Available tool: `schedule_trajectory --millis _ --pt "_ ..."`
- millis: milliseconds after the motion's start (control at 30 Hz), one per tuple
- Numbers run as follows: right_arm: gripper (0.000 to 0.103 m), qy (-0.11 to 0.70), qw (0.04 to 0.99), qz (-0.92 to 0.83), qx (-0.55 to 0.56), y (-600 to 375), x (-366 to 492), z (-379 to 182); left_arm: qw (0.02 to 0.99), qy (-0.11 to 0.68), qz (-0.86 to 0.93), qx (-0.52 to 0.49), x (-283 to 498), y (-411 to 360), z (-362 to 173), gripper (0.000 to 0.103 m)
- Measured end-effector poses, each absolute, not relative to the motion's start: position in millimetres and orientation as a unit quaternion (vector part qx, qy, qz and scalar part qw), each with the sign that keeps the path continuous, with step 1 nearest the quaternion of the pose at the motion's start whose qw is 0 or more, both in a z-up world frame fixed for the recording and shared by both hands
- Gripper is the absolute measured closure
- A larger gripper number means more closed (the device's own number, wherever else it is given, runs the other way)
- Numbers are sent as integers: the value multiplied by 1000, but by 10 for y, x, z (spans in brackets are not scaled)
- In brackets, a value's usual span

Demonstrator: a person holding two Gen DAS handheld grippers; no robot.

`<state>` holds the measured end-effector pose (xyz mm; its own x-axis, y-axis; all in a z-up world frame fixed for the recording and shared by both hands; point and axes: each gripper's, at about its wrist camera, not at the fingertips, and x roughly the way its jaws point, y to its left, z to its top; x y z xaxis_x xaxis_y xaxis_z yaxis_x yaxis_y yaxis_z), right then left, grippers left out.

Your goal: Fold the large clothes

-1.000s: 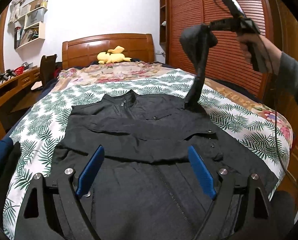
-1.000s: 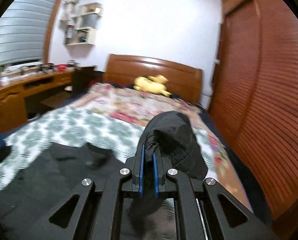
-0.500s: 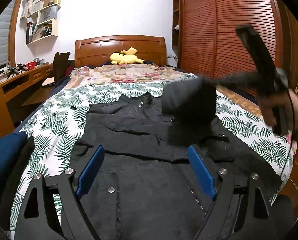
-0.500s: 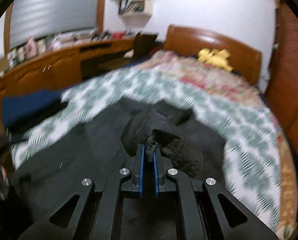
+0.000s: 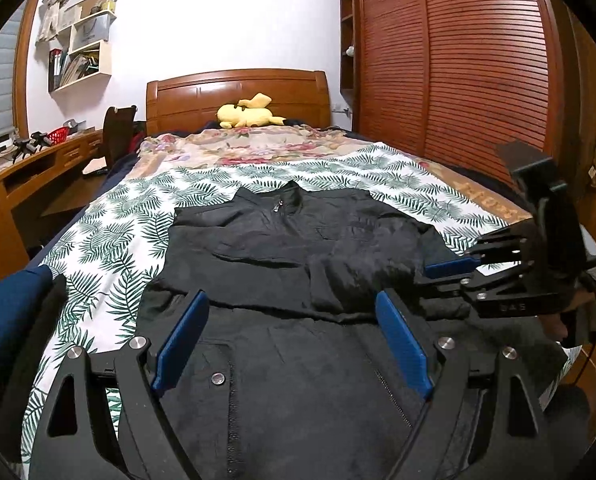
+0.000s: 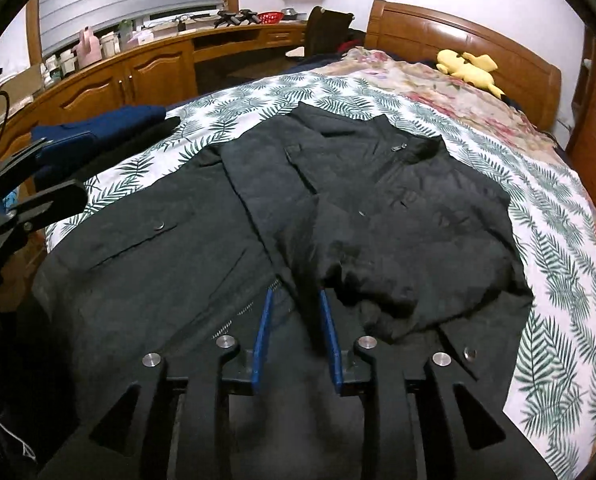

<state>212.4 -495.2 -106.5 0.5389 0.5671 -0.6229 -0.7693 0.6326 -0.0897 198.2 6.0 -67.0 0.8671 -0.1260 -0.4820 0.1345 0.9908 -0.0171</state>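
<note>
Jacket (image 5: 282,280), black, lies front-up with both sleeves folded in; left hand-held gripper (image 5: 294,344) spread, right hand-held gripper (image 6: 296,340) opening, empty.

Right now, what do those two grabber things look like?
Both are matte black plastic frames with triangle cut-outs and round silver bolts. The left gripper has two long, flat blue pads. The right gripper has the same blue pads, seen edge-on. From the left view it shows small pale lettering, too small to read, and a thin dark cable near the hand.
</note>
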Motion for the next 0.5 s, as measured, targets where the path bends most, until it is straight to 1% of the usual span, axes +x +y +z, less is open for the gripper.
schedule_trajectory --millis 200,500 --pt "75 282 878 361 -142 -5182 2177 -1197 965 254 -69 13 1987 -17 -711 17" --pt "75 312 902 289 -80 -5389 2285 -1634 959 269 -86 12 2123 -227 -774 17"
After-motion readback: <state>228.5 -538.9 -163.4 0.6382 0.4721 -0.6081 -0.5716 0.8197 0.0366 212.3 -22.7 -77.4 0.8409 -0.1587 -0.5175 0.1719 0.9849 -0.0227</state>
